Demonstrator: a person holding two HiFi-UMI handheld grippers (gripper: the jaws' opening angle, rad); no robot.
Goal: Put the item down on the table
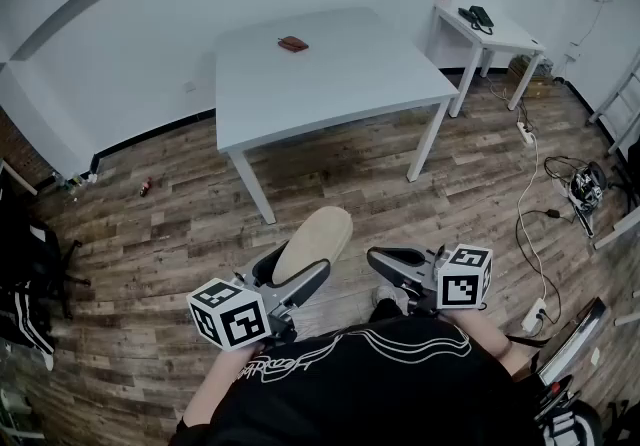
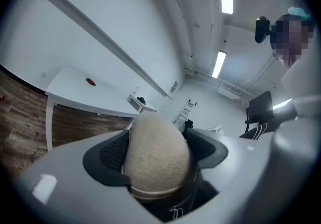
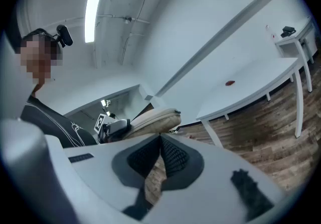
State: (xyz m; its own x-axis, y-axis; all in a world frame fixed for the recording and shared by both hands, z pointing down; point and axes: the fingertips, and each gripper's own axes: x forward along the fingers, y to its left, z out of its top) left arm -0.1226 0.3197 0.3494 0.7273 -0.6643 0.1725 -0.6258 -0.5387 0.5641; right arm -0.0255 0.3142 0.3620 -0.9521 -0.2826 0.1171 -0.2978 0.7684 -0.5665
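Observation:
A beige oval item (image 1: 313, 244), soft and flat like a slipper, sticks out forward between the jaws of my left gripper (image 1: 290, 274), which is shut on its rear end. In the left gripper view the item (image 2: 155, 150) fills the gap between the two dark pads. My right gripper (image 1: 380, 258) hovers beside it at the same height, shut with nothing in it; its pads meet at the tips (image 3: 159, 140). Both grippers hang over the wooden floor, well short of the white table (image 1: 330, 74). The right gripper view shows the item (image 3: 150, 119) from the side.
A small red-brown thing (image 1: 292, 44) lies on the table's far left part. A smaller white side table (image 1: 500, 32) with a black object (image 1: 478, 16) stands at the back right. Cables and a power strip (image 1: 527, 134) lie on the floor to the right. A dark chair (image 1: 25, 264) stands at the left.

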